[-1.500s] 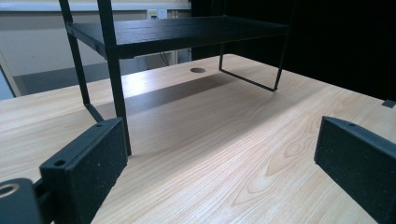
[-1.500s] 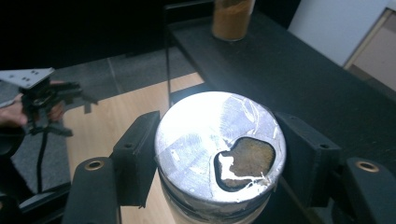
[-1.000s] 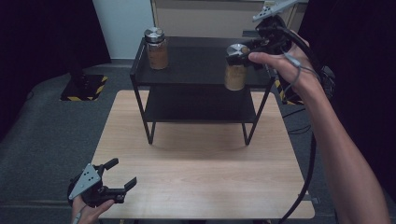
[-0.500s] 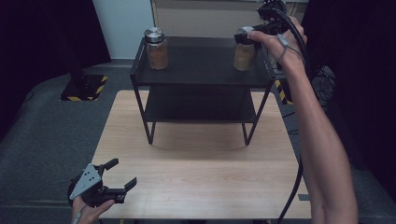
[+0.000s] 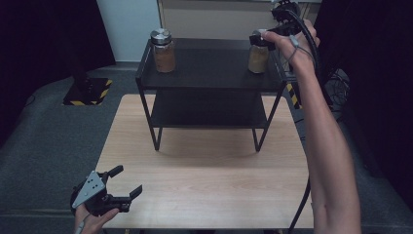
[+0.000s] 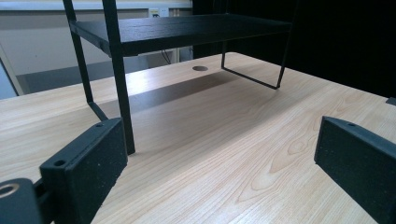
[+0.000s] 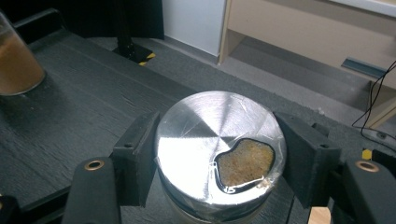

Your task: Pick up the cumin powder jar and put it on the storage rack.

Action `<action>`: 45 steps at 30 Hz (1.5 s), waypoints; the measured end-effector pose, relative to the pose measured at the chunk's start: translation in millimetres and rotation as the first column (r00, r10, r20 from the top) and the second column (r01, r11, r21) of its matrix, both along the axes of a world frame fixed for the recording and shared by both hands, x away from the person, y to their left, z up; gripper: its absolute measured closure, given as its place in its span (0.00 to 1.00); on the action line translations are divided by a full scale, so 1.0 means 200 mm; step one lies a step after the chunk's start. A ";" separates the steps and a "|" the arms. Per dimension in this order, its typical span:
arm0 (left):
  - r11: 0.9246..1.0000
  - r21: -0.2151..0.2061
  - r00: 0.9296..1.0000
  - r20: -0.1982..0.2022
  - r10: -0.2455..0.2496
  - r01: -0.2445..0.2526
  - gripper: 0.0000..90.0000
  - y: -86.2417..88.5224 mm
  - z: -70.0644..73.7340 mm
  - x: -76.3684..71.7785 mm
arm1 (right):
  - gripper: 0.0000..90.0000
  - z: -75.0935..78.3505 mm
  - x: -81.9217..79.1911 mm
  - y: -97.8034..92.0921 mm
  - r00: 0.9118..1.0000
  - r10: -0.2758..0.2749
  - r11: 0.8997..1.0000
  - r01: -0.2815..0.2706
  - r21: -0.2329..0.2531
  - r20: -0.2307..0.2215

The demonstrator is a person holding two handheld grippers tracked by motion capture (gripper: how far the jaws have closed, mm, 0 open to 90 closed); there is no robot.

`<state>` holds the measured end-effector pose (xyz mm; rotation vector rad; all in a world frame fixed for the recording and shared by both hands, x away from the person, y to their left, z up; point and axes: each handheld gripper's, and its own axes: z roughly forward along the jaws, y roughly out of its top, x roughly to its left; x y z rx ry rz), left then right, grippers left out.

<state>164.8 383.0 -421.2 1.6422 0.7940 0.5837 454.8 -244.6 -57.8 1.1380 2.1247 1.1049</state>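
Note:
Two glass jars of brown powder with silver lids stand on the top of a black two-tier rack [image 5: 209,80]. The left jar [image 5: 163,51] stands free, and its side shows in the right gripper view [image 7: 14,60]. My right gripper [image 5: 263,39] is shut on the lid [image 7: 205,135] of the right jar [image 5: 258,57], one pad on each side, at the rack's back right corner. The jar's base is at shelf level; I cannot tell whether it rests there. My left gripper [image 5: 127,181] is open and holds nothing, low over the front left of the wooden table [image 5: 204,185].
The rack's thin black legs [image 6: 119,88] stand on the table ahead of the left gripper. A round hole [image 6: 200,68] lies in the tabletop beyond them. A yellow-black striped base [image 5: 87,90] sits on the floor at left, and cables [image 5: 336,83] hang at right.
My right gripper has carried the jar from the rack's front right edge back and slightly right, onto the top shelf. The left gripper has not moved.

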 end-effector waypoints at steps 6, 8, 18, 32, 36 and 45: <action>1.000 0.000 1.000 -0.001 0.000 0.000 0.01 0.00 0.00 0.00 | 0.39 -0.03 0.00 -0.03 1.000 -0.011 1.000 0.011 0.022 -0.006; 1.000 0.001 1.000 -0.002 -0.001 0.001 0.01 0.00 0.00 0.00 | 0.39 -0.04 0.00 -0.04 1.000 -0.016 0.999 0.016 0.039 -0.001; 1.000 0.002 1.000 0.001 -0.004 0.004 0.01 0.00 0.00 0.00 | 0.07 -0.13 -0.09 -0.19 0.996 -0.014 0.981 -0.002 0.193 0.084; 1.000 0.000 1.000 -0.001 -0.003 0.003 0.01 0.00 0.00 0.00 | 0.04 -0.13 -0.20 -0.31 0.994 0.014 0.957 -0.045 0.285 0.108; 1.000 0.002 1.000 -0.001 -0.007 0.007 0.01 -0.01 0.00 0.01 | 0.04 -0.16 -0.25 -0.33 0.990 0.072 0.954 -0.104 0.282 0.123; 1.000 0.004 1.000 0.000 -0.009 0.009 0.01 -0.01 0.00 0.00 | 0.04 -0.25 -0.39 -0.39 0.965 0.166 0.931 -0.221 0.290 0.203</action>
